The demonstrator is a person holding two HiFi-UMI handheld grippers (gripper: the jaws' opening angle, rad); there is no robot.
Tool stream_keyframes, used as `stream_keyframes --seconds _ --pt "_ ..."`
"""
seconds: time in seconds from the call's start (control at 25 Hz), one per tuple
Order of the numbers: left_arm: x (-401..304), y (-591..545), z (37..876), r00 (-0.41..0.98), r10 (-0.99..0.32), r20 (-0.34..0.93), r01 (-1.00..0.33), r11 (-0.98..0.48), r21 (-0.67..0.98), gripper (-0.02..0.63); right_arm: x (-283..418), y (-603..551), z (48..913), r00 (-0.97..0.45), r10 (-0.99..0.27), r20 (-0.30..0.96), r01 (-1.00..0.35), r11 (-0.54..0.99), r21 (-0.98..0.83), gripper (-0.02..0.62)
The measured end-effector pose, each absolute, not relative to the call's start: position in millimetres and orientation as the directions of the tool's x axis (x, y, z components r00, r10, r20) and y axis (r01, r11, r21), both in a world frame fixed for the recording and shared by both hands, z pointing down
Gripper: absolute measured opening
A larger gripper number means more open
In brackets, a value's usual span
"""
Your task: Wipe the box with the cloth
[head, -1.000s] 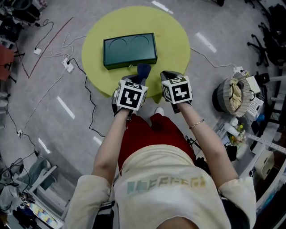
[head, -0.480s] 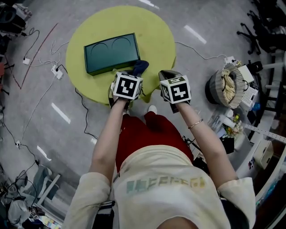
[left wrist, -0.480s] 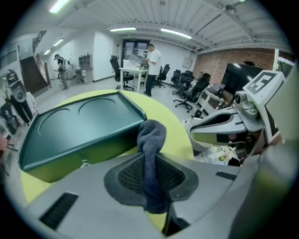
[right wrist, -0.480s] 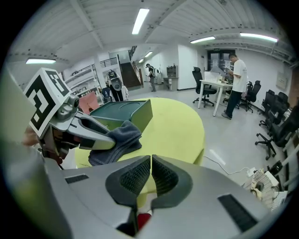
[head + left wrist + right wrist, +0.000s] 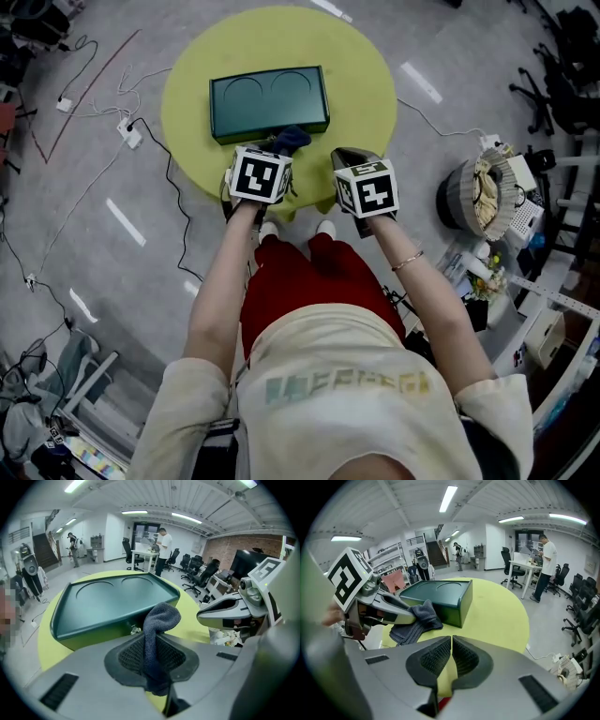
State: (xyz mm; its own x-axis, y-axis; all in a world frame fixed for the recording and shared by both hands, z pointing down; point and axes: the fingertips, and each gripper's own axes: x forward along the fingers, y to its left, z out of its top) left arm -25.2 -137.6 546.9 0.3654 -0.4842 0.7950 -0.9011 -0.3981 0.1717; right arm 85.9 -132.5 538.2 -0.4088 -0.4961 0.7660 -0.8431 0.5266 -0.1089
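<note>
A dark green box (image 5: 269, 101) with two round recesses in its lid lies on the round yellow table (image 5: 366, 84). My left gripper (image 5: 269, 159) is shut on a dark blue cloth (image 5: 290, 140), which sticks out just before the box's near side. In the left gripper view the cloth (image 5: 157, 634) is pinched between the jaws and stands up in front of the box (image 5: 108, 602). My right gripper (image 5: 351, 161) hovers over the table's near edge, to the right of the cloth. Its jaws (image 5: 451, 644) are shut with nothing between them; its view shows the box (image 5: 440, 595) and cloth (image 5: 415, 620).
Cables and a power strip (image 5: 131, 137) lie on the floor left of the table. A round basket (image 5: 480, 199) and clutter stand at the right. Office chairs (image 5: 553, 84) are at the far right. A person (image 5: 164, 545) stands by desks far behind.
My left gripper has carried the cloth forward, closer to the box's near side. The right gripper has stayed about where it was, still shut.
</note>
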Motion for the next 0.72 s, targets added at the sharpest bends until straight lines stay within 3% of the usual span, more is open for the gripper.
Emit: stream_keyframes --seconds 0.72 --pt "-113.3 -125.3 545.0 0.338 -0.506 0.793 -0.920 -0.354 0.167 0.071 11.9 -122.2 537.0 -0.420 -0.491 0.763 -0.829 0.550 -0.102 0.038"
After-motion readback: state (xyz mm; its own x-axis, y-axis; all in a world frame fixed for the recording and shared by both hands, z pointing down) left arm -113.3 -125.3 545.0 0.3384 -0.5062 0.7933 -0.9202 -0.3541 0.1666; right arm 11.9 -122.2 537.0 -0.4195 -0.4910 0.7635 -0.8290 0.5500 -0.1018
